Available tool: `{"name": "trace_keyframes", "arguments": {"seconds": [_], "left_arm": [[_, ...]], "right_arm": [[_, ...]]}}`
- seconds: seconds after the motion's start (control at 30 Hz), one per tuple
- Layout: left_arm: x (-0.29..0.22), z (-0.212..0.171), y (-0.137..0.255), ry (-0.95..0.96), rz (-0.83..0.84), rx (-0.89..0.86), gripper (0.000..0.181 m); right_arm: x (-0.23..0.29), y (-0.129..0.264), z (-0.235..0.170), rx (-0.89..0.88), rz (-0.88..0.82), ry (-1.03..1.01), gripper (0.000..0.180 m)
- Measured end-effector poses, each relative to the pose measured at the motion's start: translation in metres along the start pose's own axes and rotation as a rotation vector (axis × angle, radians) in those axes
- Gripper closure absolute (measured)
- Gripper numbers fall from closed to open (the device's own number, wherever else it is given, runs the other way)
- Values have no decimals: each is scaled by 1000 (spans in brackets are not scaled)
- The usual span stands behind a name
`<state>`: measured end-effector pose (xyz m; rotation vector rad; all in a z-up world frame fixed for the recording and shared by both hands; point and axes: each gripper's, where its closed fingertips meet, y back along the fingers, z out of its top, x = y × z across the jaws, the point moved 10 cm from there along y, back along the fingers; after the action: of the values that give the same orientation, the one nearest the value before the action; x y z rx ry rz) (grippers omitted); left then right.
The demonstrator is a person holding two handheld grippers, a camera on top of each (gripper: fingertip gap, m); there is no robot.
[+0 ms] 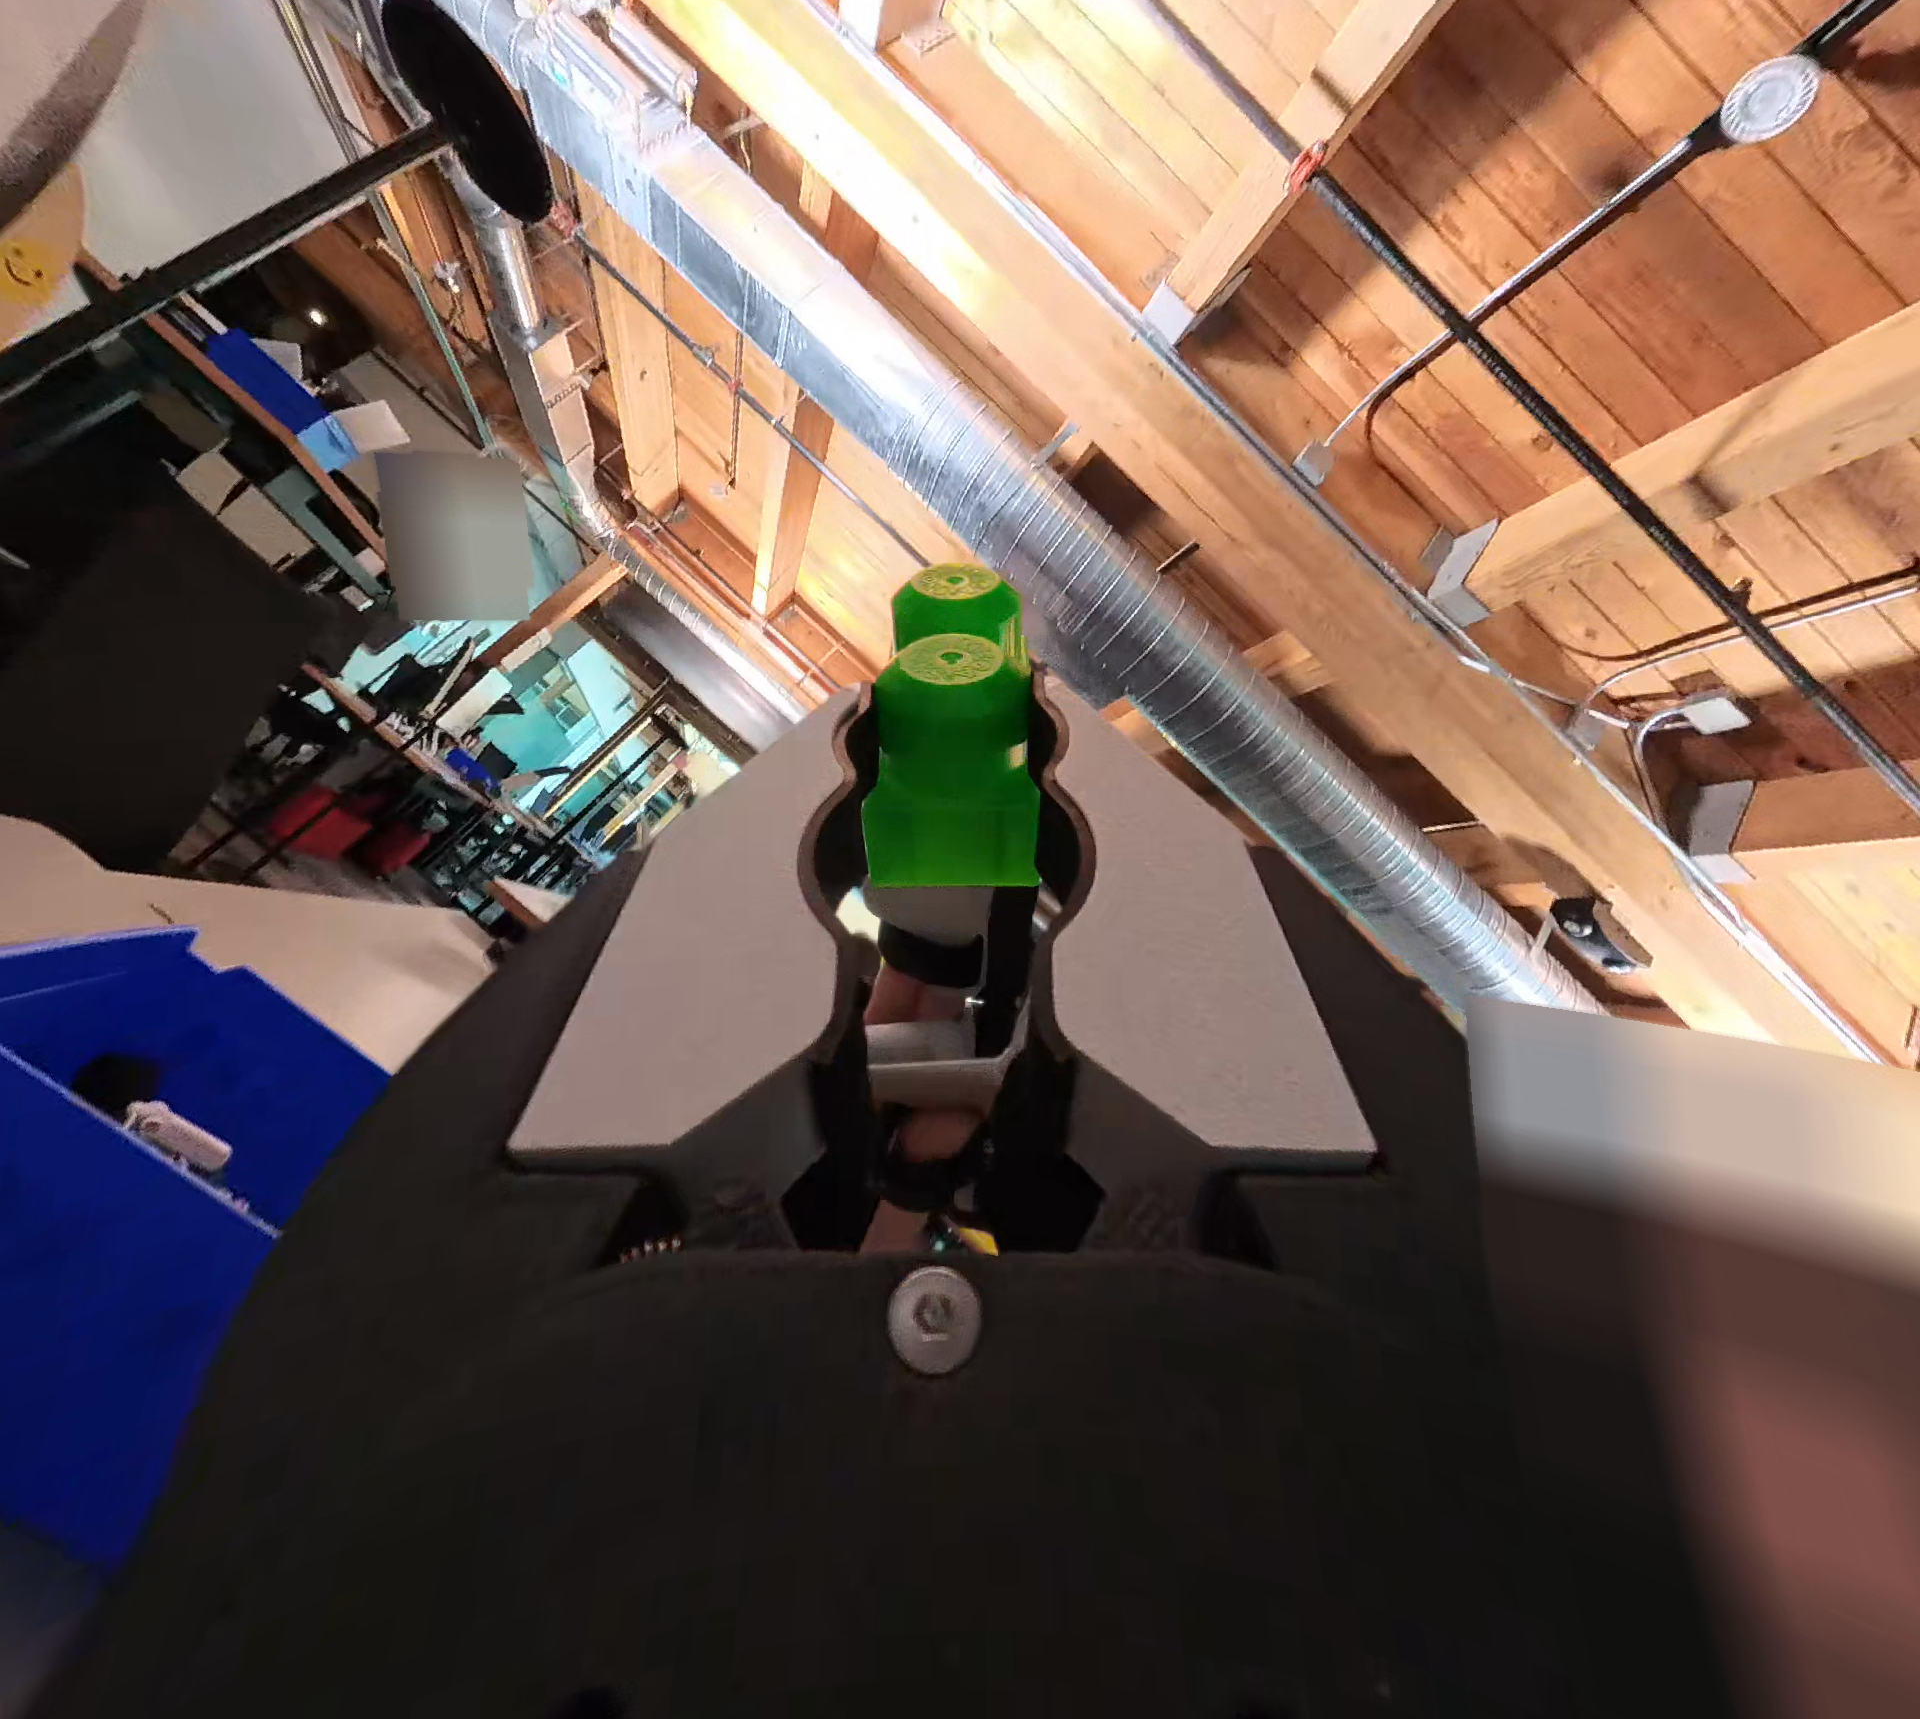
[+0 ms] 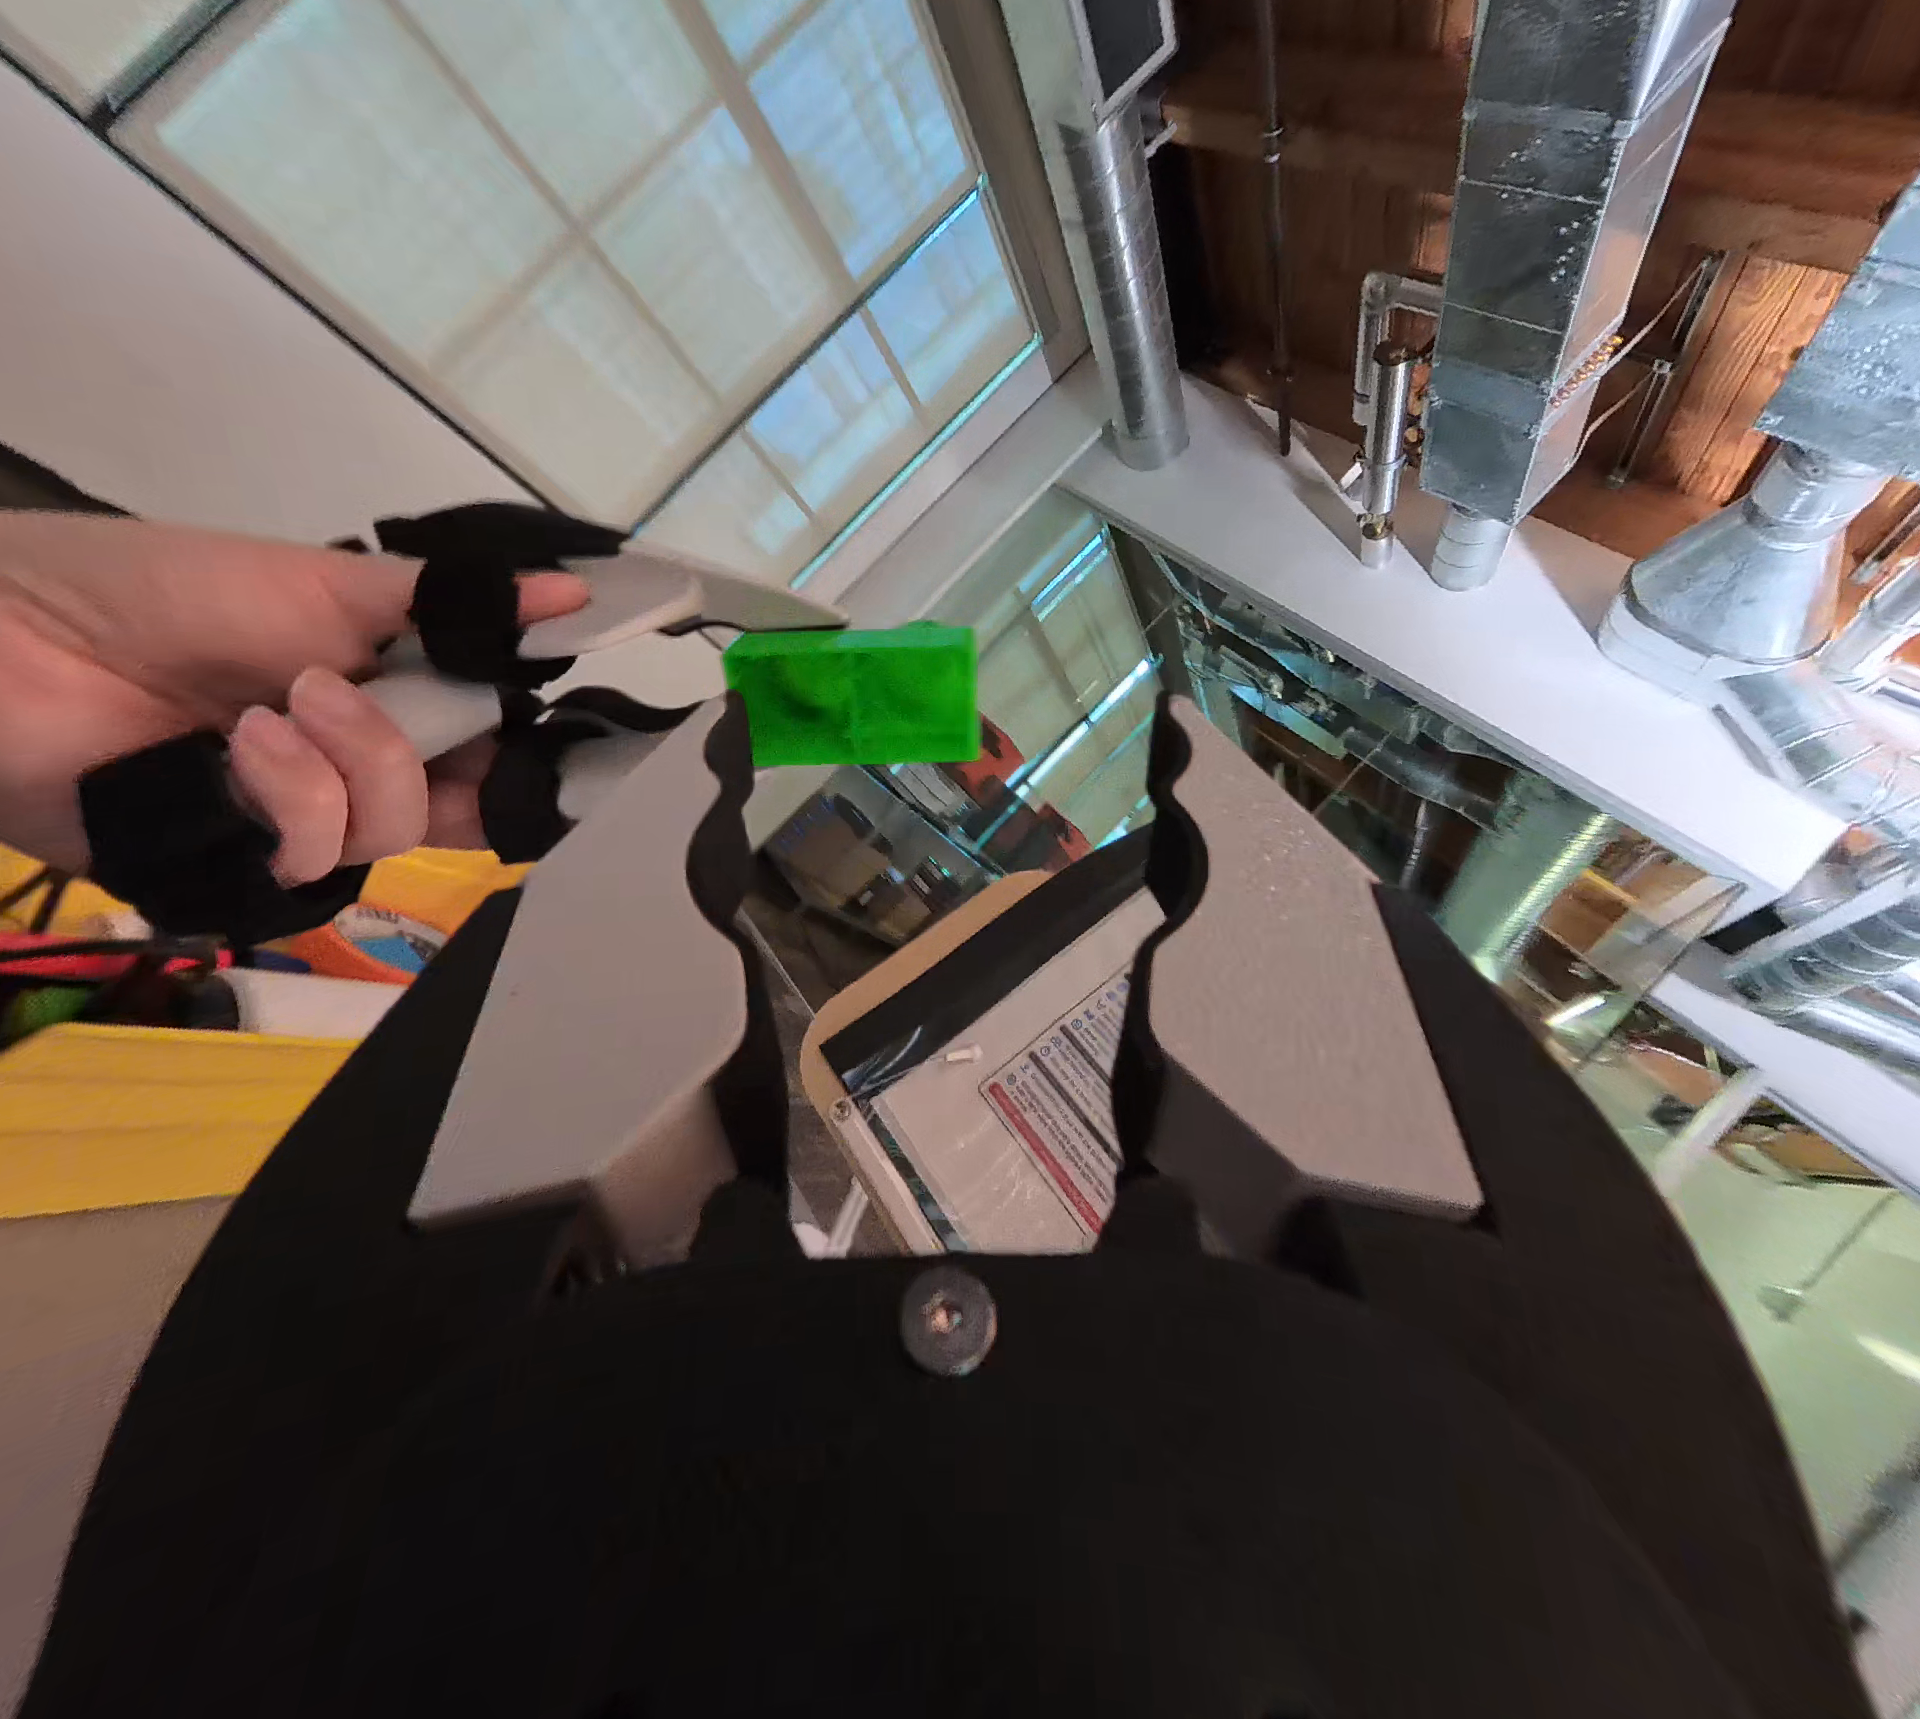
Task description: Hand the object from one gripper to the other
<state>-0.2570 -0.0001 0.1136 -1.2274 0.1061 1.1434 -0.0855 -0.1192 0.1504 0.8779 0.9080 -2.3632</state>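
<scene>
Green block (image 1: 951,776) clamped between left gripper (image 1: 951,713) fingers, studs poking past tips; right gripper (image 2: 951,724) spread wide, empty, block just beyond its fingertips.

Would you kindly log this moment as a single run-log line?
phase: pre-handover | left gripper: shut on green block | right gripper: open, empty, block just beyond its fingers | transfer: not yet done
</scene>
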Motion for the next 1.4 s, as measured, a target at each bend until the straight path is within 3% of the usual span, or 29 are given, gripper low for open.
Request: {"name": "trace_keyframes", "arguments": {"seconds": [0.17,0.47,0.63,0.7,0.77,0.93,1.03,1.13,1.27,1.4], "left_arm": [[-11,-12,-5,-80,20,11,155],[-10,-25,-12,-77,-6,66,155],[-10,-32,-15,-82,-23,105,154],[-14,-29,-18,-92,-39,112,130],[-24,-20,-17,-153,-45,106,121],[-59,0,-13,-466,10,123,117],[-73,7,-9,-592,41,129,120],[-81,12,-6,-639,59,134,120],[-83,17,-3,-635,61,146,122],[-82,21,-1,-611,68,176,122]], "right_arm": [[30,-20,-2,78,-53,62,100],[27,-22,-3,113,-124,14,100],[20,-19,-8,124,-87,-6,112],[2,-11,-4,149,-122,45,112],[-41,12,-7,257,-207,59,111],[-124,102,-92,692,-80,-657,111],[-125,141,-154,939,-61,-721,111],[-104,155,-203,1175,40,-714,110],[-73,149,-245,1292,160,-739,110],[-54,138,-262,1332,228,-738,110]]}}
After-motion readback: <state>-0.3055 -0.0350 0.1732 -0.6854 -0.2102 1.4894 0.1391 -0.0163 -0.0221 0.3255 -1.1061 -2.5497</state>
